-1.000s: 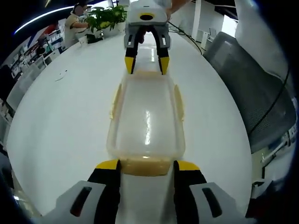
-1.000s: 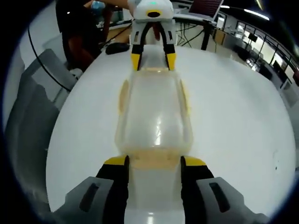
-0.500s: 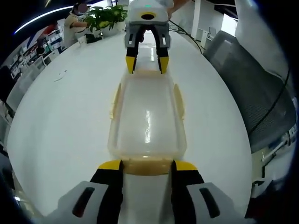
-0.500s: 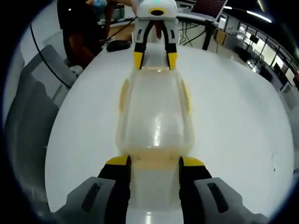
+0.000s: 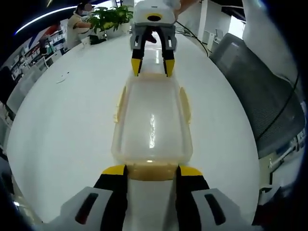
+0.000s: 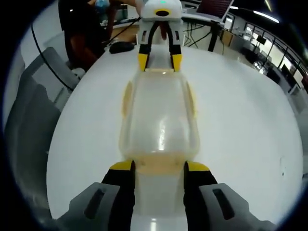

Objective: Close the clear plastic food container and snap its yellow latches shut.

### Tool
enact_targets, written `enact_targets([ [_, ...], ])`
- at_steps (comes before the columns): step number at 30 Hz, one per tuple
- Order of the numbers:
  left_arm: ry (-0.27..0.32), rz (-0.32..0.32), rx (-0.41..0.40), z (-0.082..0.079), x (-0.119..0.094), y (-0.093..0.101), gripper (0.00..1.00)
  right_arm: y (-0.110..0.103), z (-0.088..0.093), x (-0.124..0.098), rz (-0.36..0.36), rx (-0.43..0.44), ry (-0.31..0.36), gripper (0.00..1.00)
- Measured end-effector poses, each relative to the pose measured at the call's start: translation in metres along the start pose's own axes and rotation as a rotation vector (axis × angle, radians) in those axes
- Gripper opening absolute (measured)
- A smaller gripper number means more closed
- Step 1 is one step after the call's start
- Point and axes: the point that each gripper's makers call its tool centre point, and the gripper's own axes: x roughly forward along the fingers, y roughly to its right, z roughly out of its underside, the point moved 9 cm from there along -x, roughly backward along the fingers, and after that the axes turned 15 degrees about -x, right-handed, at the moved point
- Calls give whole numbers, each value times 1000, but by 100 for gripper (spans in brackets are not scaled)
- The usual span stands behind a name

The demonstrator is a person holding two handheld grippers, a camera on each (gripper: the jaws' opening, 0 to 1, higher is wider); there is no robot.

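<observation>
sitting in the middle of both frames, the clear plastic food container (image 5: pixel 151 125) is lying lengthwise on the white table (image 5: pixel 62 125) with its lid on. in the left gripper view, going from left to right, a person (image 5: pixel 78 21) and a green plant (image 5: pixel 111 17) are standing at the upper left, a yellow side latch (image 5: pixel 119 103) is showing on the container's left edge, the left gripper (image 5: pixel 152 169) is rising from the bottom centre with its yellow-tipped jaws apart on either side of the near end latch (image 5: pixel 152 172), the right gripper (image 5: pixel 153 67) is facing it at the top centre with its jaws spread around the far end, and a grey office chair (image 5: pixel 260 91) is filling the right side.

in the right gripper view, a grey chair (image 6: pixel 33 120) is occupying the left, a dark mouse (image 6: pixel 120 46) is lying at the upper left, and the container (image 6: pixel 159 120) is running up the centre. the right gripper (image 6: pixel 158 166) is straddling the near end latch (image 6: pixel 158 167) at the bottom, jaws apart, while the left gripper (image 6: pixel 160 63) is doing the same at the top centre. bare table (image 6: pixel 245 120) is stretching to the right.
</observation>
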Motion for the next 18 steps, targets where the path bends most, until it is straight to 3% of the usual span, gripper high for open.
enact_targets([
  [6, 0, -2, -1, 1, 1, -1, 32, 1, 0, 0, -2, -3, -4, 35],
  [11, -47, -16, -5, -3, 0, -5, 32, 3, -5, 1, -12, -14, -29, 35],
  [18, -91, -28, 4, -11, -19, -2, 32, 5, -17, -8, -6, -40, -53, 35],
])
